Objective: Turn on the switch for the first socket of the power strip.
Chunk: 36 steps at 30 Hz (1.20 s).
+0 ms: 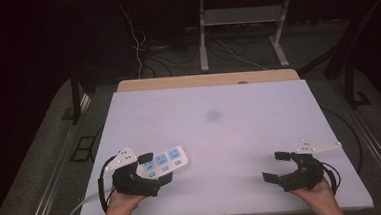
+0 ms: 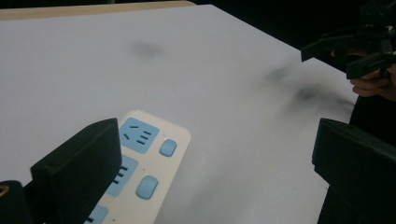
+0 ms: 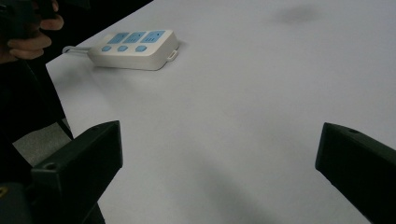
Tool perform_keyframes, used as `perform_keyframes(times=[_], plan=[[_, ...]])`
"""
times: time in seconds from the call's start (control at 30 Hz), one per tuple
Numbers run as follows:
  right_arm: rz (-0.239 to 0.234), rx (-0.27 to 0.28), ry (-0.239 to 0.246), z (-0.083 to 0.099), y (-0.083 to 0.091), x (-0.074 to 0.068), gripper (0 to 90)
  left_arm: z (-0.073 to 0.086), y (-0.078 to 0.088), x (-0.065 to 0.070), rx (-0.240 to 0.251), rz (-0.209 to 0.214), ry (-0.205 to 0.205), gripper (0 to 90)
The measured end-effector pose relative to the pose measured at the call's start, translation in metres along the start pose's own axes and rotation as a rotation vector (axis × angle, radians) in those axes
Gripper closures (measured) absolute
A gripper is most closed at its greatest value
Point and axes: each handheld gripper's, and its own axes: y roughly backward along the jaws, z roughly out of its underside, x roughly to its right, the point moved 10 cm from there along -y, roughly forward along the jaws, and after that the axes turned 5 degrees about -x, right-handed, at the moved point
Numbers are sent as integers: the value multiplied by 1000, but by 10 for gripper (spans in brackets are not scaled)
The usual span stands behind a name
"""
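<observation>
It looked like a lab or recording studio rather than a home. A plain white table (image 1: 214, 121) stood alone under bright light, while everything around it was dark. Loose cables (image 1: 140, 50) trailed over the grey floor (image 1: 45, 146), and beyond them stood the metal legs of a workbench (image 1: 203, 36).

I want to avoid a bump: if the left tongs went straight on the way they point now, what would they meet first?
Probably the power strip: it lies just ahead of the open left tongs, partly under one jaw. Past it the white table looks bare, though depth is hard to judge.
</observation>
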Motion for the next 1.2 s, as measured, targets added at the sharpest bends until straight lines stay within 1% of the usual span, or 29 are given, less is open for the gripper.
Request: perform_keyframes(times=[0.13, 0.2, 0.4, 0.7, 0.9, 1.2], plan=[[1, -2, 5, 0, 0, 0, 2, -6, 4, -4, -28, -14, -19, 1], [2, -3, 8, 0, 0, 0, 2, -7, 4, -5, -31, -14, -19, 1], [2, -3, 3, 1, 1, 1, 2, -9, 6, -9, -65, -19, -30, 1], [1, -6, 7, 1, 1, 0, 2, -9, 6, -19, -110, -28, -28, 1], [3, -10, 4, 2, 0, 1, 2, -9, 7, -28, -127, -41, -21, 4], [0, -17, 4, 3, -1, 1, 2, -5, 5, -39, -164, -55, -14, 5]])
